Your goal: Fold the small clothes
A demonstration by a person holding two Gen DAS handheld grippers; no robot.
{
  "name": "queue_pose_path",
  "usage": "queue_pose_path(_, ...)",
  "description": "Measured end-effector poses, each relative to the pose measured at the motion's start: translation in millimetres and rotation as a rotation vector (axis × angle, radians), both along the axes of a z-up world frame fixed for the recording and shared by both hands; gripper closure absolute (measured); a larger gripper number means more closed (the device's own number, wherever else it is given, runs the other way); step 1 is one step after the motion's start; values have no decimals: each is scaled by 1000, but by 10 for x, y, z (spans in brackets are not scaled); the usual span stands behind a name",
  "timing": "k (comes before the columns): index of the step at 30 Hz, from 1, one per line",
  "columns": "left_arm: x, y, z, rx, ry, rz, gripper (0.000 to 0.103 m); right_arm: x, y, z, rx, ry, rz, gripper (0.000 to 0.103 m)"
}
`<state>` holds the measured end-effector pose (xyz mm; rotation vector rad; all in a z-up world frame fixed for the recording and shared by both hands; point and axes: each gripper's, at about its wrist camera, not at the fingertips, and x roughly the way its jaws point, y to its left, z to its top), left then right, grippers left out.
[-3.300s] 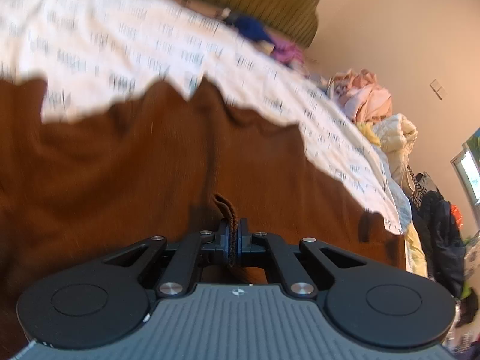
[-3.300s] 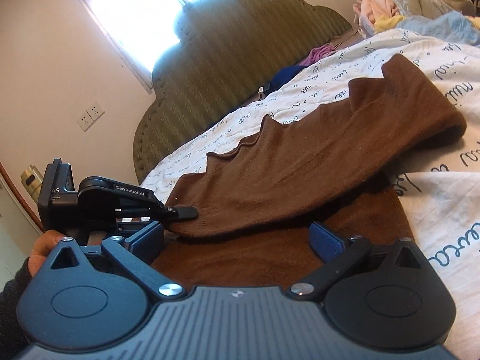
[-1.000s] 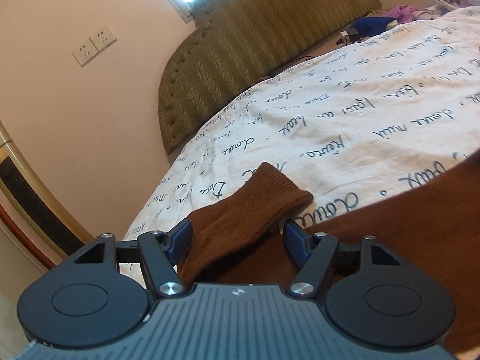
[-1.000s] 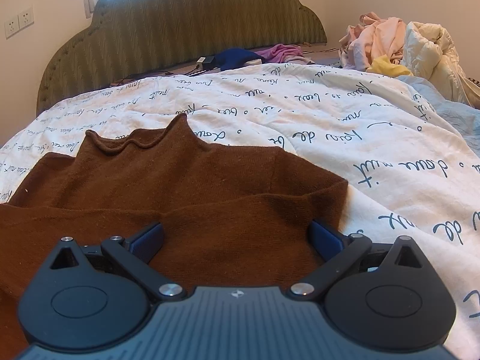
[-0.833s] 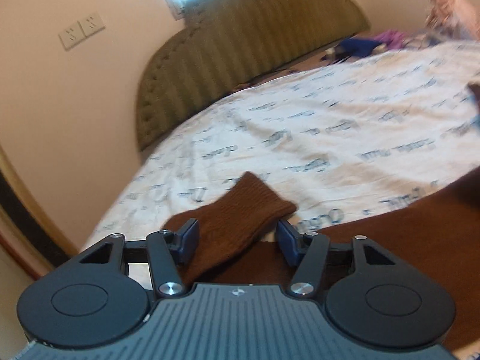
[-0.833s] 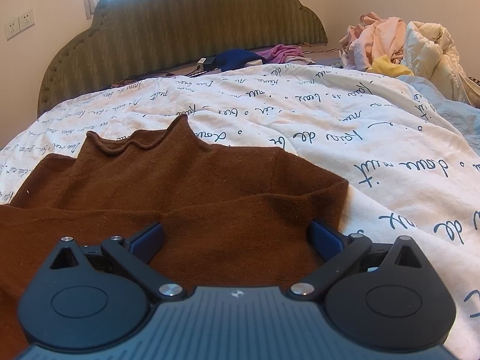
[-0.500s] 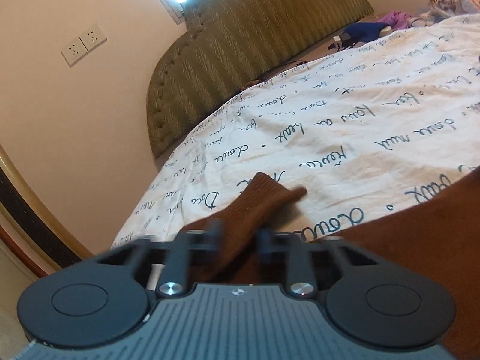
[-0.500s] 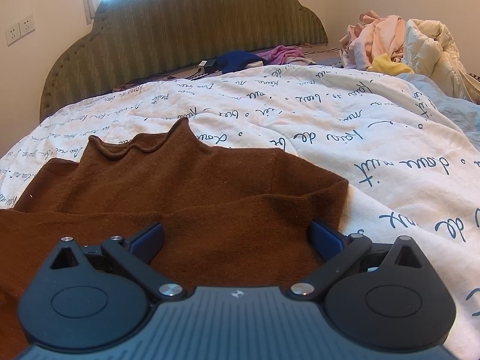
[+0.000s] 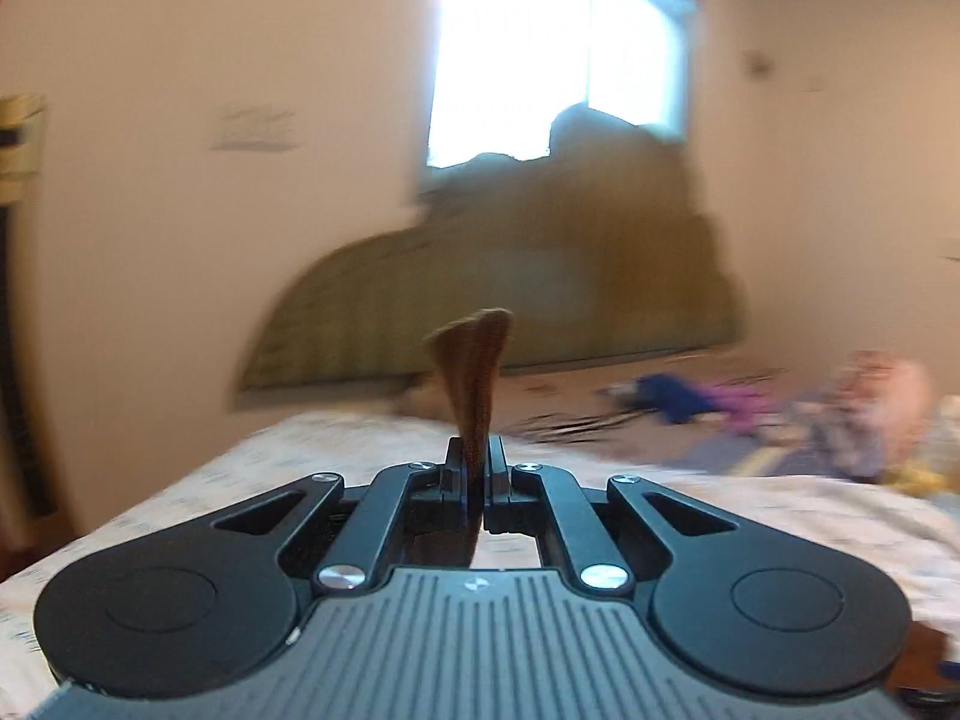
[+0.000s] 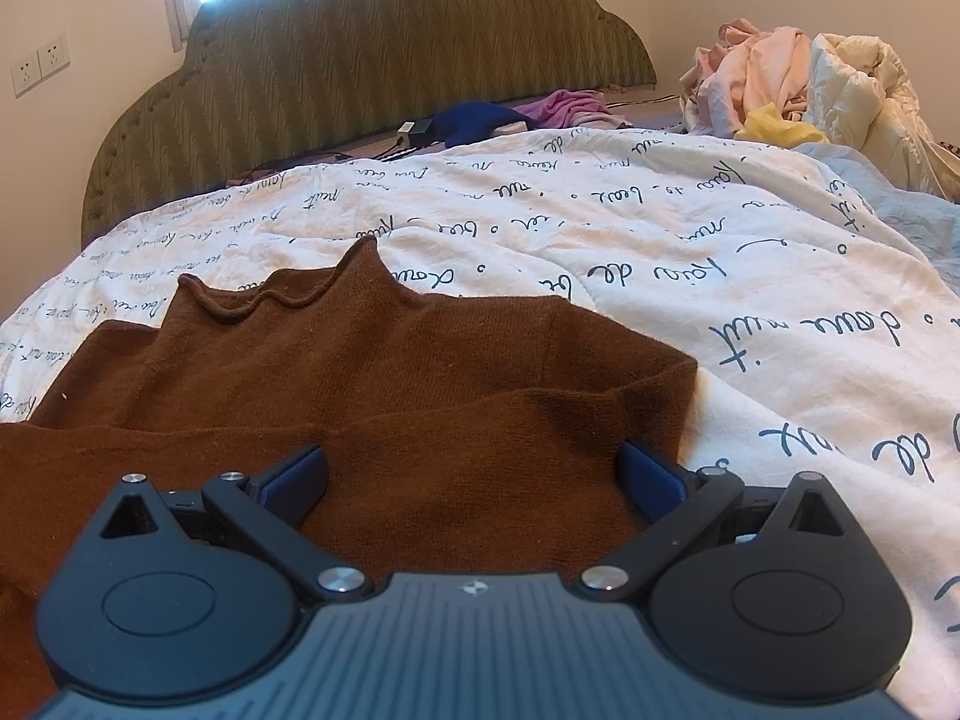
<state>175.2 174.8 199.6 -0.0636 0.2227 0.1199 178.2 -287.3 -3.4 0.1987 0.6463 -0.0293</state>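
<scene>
My left claw (image 9: 475, 468) is clenched tight on a thin strip of the brown sweater (image 10: 372, 396) — the brown cloth (image 9: 474, 372) sticks up between the two fingers and fans out at the top. That view is blurry, so I can only make out a bright window (image 9: 552, 54), the green headboard (image 9: 510, 276) and the white bed cover (image 9: 750, 516) far behind the cloth.

My right claw (image 10: 474, 474) is released, with its blue pads (image 10: 294, 477) spread wide apart. It sits low over the near part of the sweater, and the cloth fills the gap between the pads. I cannot tell if the pads touch it.

The sweater lies flat on the bed, on the white quilt (image 10: 720, 276) with dark writing. Its rolled neck (image 10: 270, 294) points to the far side, toward the headboard. A fold runs across it from left to right, near the claw.

Far off by the headboard lie a blue cloth (image 10: 474, 120) and a purple cloth (image 10: 564, 105). On the far right is a heap of pink, cream and yellow clothes (image 10: 792, 84).
</scene>
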Motion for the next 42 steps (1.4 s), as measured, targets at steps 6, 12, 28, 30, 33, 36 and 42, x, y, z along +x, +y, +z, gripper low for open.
queue_pose_path(6, -134, -1649, -706, 85, 151, -404, 95, -33, -75, 5, 56, -18, -6, 0)
queue_pose_path(12, 156, -2266, -1710, 24, 504, -548, 80, -80, -197, 3, 140, -45, -10, 0)
queue_pose_path(28, -970, -355, -1620, -207, 180, -63, 14, -193, -45, 431, 530, 104, 201, 0)
queue_pose_path(30, -1015, -109, -1740, -349, 166, -18, 13, -117, 96, 344, 598, 216, 243, 0)
queue_pose_path(33, -1084, 172, -1822, -500, 125, 16, 13, -28, 241, 272, 525, 283, 212, 18)
queue_pose_path(36, -1088, 300, -1833, -571, 111, 42, 10, -24, 289, 261, 586, 295, 221, 53)
queue_pose_path(42, -1053, 295, -1839, -574, 133, 23, 9, 11, 467, 201, 551, 331, 226, 95)
